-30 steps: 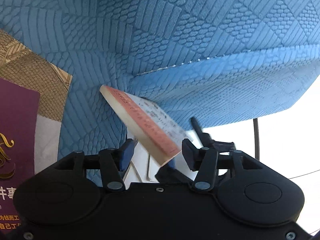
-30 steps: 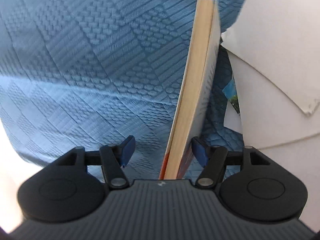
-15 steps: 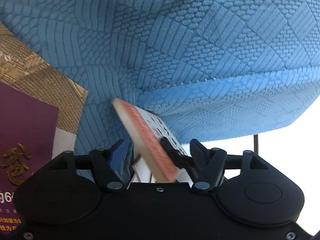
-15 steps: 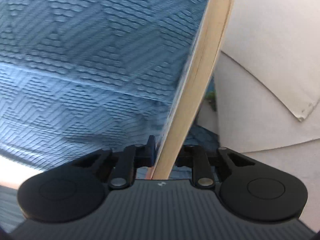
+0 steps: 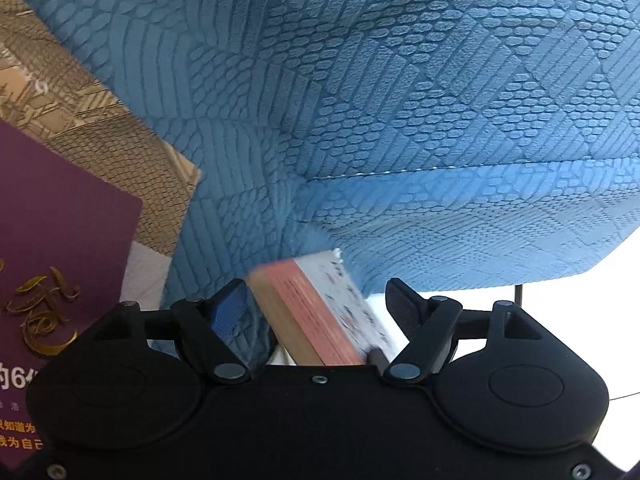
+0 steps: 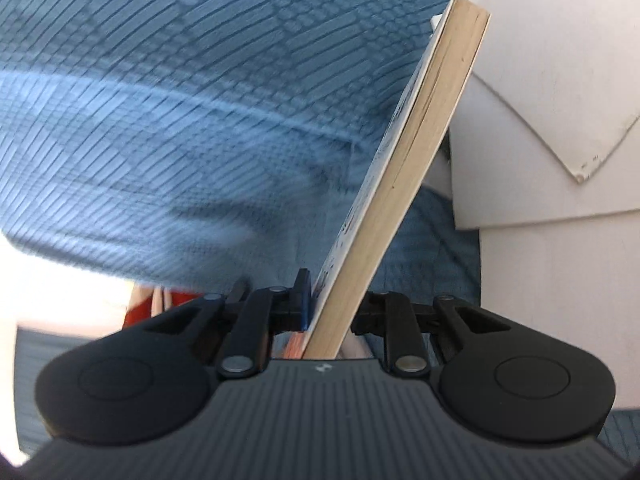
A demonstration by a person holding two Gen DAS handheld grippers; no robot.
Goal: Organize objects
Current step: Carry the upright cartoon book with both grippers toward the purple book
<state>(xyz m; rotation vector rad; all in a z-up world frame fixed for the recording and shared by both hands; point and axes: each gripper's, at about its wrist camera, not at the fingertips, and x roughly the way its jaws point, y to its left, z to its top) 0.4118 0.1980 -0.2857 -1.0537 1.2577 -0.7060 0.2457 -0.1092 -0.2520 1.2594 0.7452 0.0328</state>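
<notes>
Gripper state
Black left gripper [image 5: 316,304]: jaws spread wide. Black right gripper [image 6: 334,300]: jaws clamped narrowly on the held item.

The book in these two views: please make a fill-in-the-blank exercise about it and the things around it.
1. The right gripper is shut on a ____.
2. The left gripper is ____, its fingers apart from the book.
3. The textured sofa is ____ in colour.
4. The cover with gold lettering is ____.

Missing words: book; open; blue; purple

Blue textured fabric surface [image 5: 400,100]; pale folded board [image 6: 560,100] at right.
</notes>
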